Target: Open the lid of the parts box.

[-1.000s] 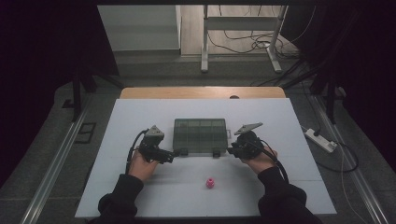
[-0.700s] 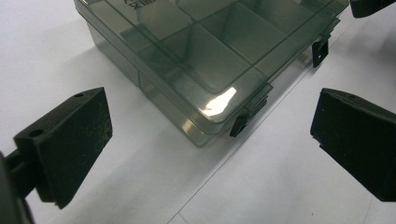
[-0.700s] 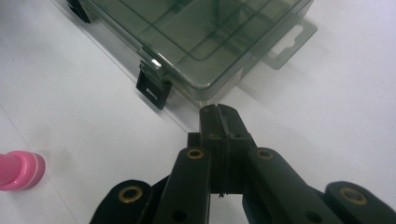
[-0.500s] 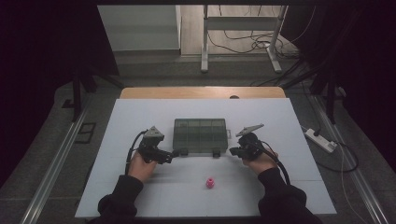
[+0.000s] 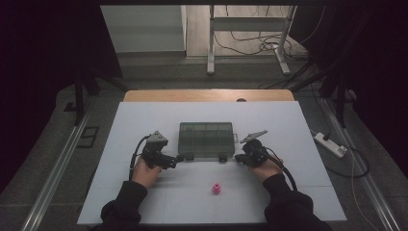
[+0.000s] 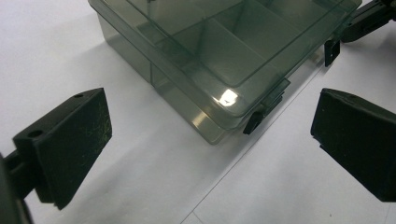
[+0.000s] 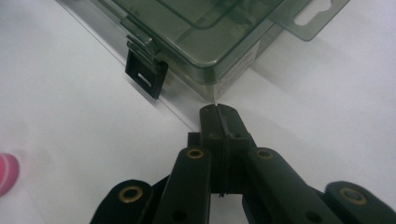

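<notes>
A smoky transparent compartment box (image 5: 206,138) lies with its lid down in the middle of the white table. My left gripper (image 5: 176,160) is at the box's near left corner, with its jaws wide apart. In the left gripper view, that gripper (image 6: 210,140) frames the box corner (image 6: 219,70) and a black latch (image 6: 253,122), and touches neither. My right gripper (image 5: 238,158) is at the near right corner. In the right gripper view its jaws (image 7: 217,112) are shut on nothing, their tips just short of the box (image 7: 210,42), with another black latch (image 7: 145,74) to their left.
A small pink object (image 5: 217,188) lies on the table (image 5: 298,192) between the person's forearms, nearer the front edge; it also shows as the pink object (image 7: 7,172) at the left rim of the right gripper view. A power strip (image 5: 329,144) lies on the floor to the right.
</notes>
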Demonstrator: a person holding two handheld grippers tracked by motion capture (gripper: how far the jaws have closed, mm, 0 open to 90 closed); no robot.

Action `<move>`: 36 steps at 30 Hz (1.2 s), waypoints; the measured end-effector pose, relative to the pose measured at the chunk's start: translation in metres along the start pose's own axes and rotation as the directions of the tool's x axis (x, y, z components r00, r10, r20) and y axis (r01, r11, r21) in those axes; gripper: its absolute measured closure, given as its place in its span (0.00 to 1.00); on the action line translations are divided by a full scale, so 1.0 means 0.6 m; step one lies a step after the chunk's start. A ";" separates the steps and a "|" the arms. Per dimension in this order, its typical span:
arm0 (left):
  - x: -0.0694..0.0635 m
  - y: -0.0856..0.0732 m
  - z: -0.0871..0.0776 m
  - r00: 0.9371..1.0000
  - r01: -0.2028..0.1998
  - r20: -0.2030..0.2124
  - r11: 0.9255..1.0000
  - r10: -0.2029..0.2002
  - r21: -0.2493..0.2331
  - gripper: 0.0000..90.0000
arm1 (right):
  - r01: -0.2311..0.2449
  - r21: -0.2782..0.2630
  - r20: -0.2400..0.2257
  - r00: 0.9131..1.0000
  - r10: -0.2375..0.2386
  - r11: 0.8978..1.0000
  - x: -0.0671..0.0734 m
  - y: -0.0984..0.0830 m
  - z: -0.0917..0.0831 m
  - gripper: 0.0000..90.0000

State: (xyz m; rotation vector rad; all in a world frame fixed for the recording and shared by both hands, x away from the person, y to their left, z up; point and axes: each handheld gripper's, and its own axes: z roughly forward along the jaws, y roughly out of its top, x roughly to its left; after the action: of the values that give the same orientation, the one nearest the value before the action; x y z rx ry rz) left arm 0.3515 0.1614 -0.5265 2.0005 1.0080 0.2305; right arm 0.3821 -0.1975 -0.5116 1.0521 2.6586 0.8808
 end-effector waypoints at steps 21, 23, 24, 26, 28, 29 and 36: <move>0.001 -0.001 0.004 1.000 0.021 -0.019 0.999 -0.020 0.037 0.00 | 0.007 -0.040 -0.002 1.000 -0.007 0.999 0.000 0.001 0.001 0.99; 0.001 -0.001 0.004 1.000 0.017 -0.021 0.999 -0.017 0.039 0.00 | 0.004 -0.052 -0.005 1.000 -0.004 0.999 0.000 0.001 -0.003 0.99; 0.001 -0.001 0.004 1.000 0.017 -0.023 0.999 -0.016 0.038 0.00 | 0.004 -0.057 -0.006 1.000 -0.004 0.998 0.000 0.001 -0.005 0.99; 0.002 -0.001 0.004 1.000 0.017 -0.024 0.999 -0.016 0.037 0.00 | 0.000 -0.066 -0.010 1.000 -0.001 0.998 0.000 0.001 -0.008 0.99; 0.002 -0.002 0.003 1.000 0.016 -0.027 0.999 -0.016 0.034 0.00 | 0.000 -0.072 -0.011 1.000 0.000 0.997 -0.001 0.001 -0.010 0.99; 0.002 -0.002 0.003 0.999 0.016 -0.031 0.999 -0.014 0.034 0.00 | -0.004 -0.077 -0.014 1.000 0.003 0.997 -0.001 0.001 -0.011 0.99; 0.005 -0.006 0.004 0.999 0.007 -0.044 1.000 -0.006 0.023 0.00 | -0.005 -0.084 -0.017 1.000 0.003 0.996 -0.001 0.001 -0.013 0.99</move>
State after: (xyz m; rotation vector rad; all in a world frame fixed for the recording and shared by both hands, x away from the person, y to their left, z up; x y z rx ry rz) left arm 0.3523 0.1631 -0.5311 2.0203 1.0494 0.2610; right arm 0.3801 -0.2010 -0.5046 1.0353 2.6086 0.9972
